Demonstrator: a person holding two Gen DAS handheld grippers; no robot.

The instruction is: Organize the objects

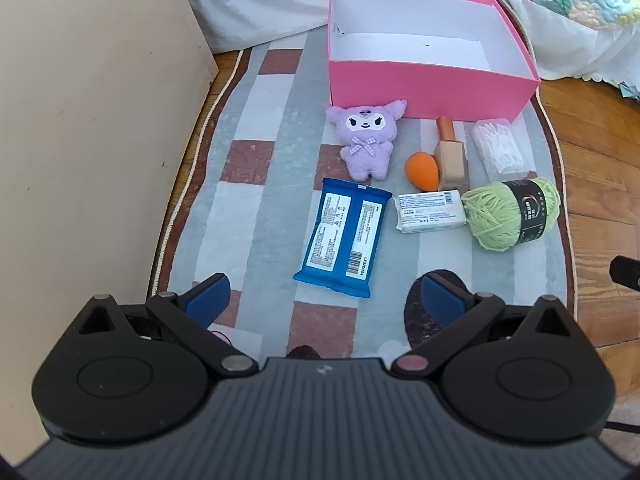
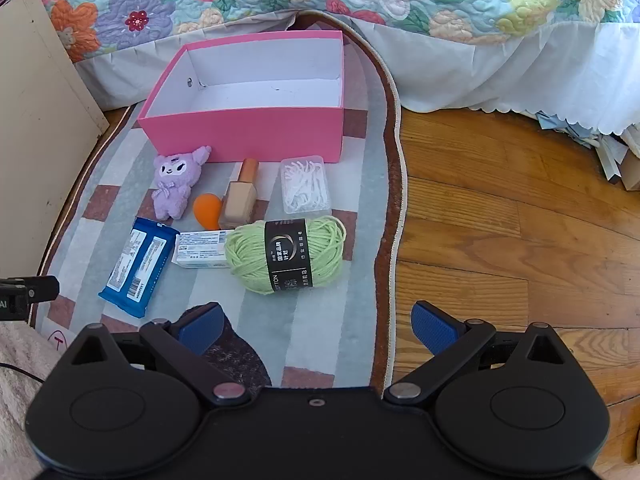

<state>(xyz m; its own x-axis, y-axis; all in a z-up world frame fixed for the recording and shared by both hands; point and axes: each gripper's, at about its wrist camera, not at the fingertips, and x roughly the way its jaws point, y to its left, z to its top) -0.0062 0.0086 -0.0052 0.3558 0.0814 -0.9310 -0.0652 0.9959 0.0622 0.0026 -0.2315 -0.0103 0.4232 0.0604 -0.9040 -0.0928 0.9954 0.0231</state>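
The pink box sits open at the rug's far end; just before it lie your plush toy, wipes pack and yarn ball. Your left gripper and right gripper hover spread wide, holding nothing

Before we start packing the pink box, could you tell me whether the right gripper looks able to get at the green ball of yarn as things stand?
Probably yes. The right gripper is open and empty, and the green yarn lies just ahead with bare rug between.
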